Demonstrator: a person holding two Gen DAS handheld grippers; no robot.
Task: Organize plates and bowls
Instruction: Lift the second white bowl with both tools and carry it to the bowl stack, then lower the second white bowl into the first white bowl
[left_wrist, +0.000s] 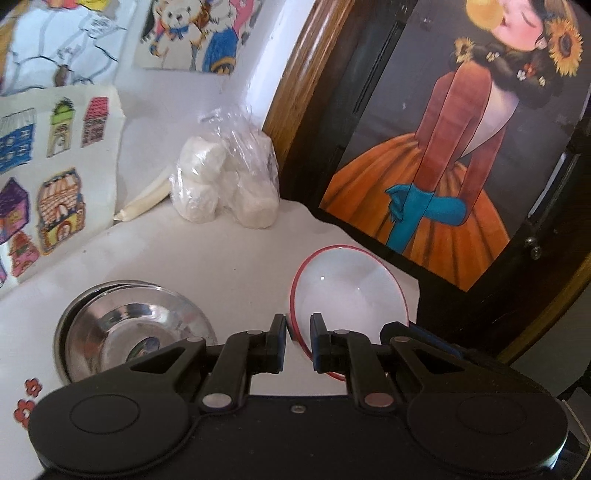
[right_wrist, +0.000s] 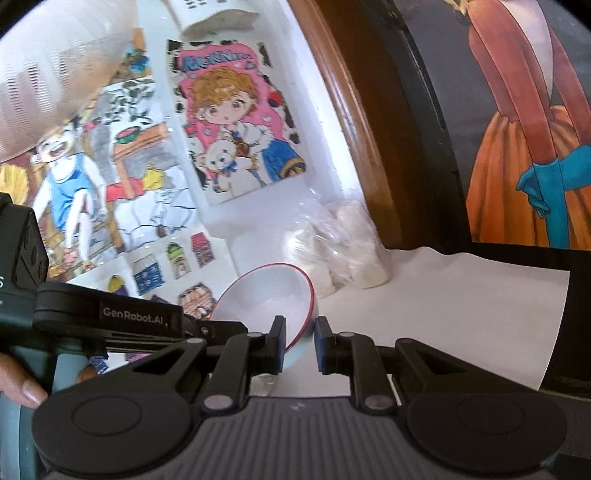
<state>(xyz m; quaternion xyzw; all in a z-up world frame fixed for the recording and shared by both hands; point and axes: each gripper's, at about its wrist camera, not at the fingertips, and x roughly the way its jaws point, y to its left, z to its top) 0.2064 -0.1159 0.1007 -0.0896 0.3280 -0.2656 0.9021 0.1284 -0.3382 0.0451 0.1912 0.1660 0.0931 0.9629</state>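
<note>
I take the red-rimmed white bowl (left_wrist: 351, 291) as my landmark. It stands tilted, off the white tabletop (left_wrist: 207, 258), with both claws at its rim.

Largest first: behind the bowl and to its right stands a dark wood-framed panel carrying a picture of a woman in an orange gown (left_wrist: 443, 166). It blocks that side, so I judge the stacking spot must lie the other way.

Left of the bowl sits a stack of steel bowls (left_wrist: 129, 332), nested, flat on the tabletop. I read this as the collection pile, hence the white bowl tipped and held up for transfer.

Beyond the bowl, against the wall, rests a clear bag of white lumps (left_wrist: 225, 181), well apart from the work.

The left gripper (left_wrist: 298, 328) straddles the bowl's near rim; its jaws stand narrowly apart with the red edge running between them. I cannot tell whether the pads actually pinch it.

The right gripper (right_wrist: 299, 330) meets the opposite rim the same way: rim between the jaws, a gap visible beside the right pad, contact uncertain.

Two-sided support suits a smooth, slippery rim.
</note>
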